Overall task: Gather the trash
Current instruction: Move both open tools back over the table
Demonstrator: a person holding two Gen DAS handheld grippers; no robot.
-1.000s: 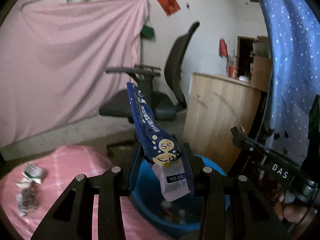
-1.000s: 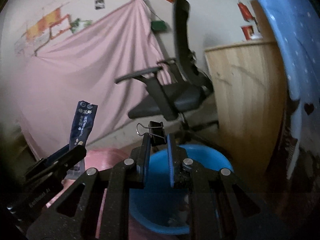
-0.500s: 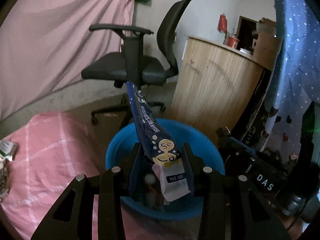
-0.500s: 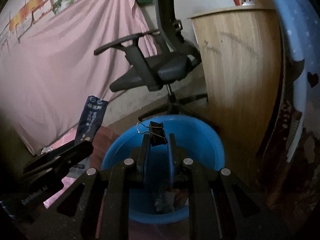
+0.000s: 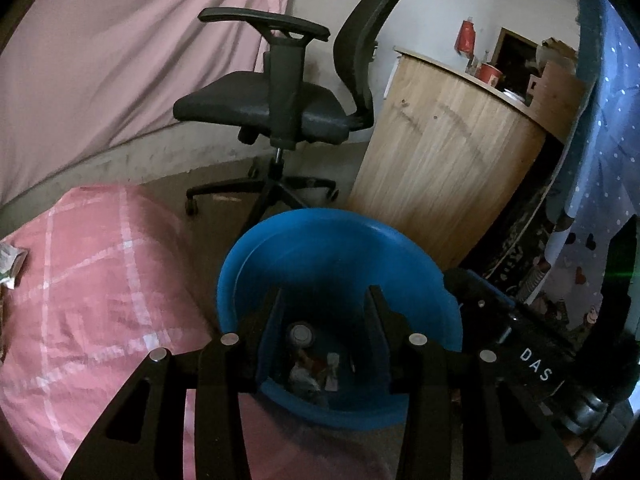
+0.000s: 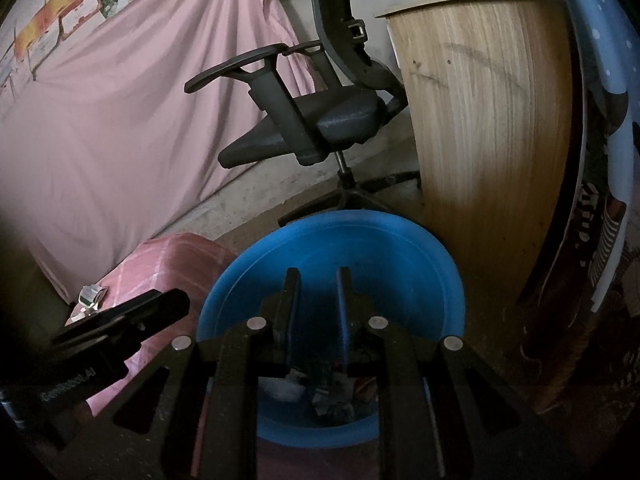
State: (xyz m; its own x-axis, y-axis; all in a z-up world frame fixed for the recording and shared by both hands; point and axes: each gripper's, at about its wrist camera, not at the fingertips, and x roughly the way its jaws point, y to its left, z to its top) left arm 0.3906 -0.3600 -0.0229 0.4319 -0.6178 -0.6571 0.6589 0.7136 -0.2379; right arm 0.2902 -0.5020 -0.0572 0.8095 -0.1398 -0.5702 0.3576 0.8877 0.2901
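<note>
A blue plastic basin (image 5: 340, 216) stands on the floor below both grippers, also seen in the right wrist view (image 6: 360, 218). Crumpled wrappers and scraps (image 5: 312, 368) lie in its bottom, along with a round cap; the same heap (image 6: 320, 394) shows in the right wrist view. My left gripper (image 5: 324, 292) hangs over the basin, open, with nothing between its fingers. My right gripper (image 6: 318, 272) is also above the basin, its jaws a narrow gap apart and empty. More trash (image 5: 10, 264) lies on the pink bedding, seen as a small packet (image 6: 92, 294) from the right.
A black office chair (image 5: 280, 112) stands just behind the basin. A curved wooden counter (image 5: 448, 160) rises at the right, with blue dotted fabric (image 5: 600, 140) beside it. The pink checked bedding (image 5: 100, 300) borders the basin on the left. A pink sheet covers the wall.
The blue snack wrapper has left my left gripper and the binder clip has left my right gripper. Both grippers have sunk and tilted down over the basin.
</note>
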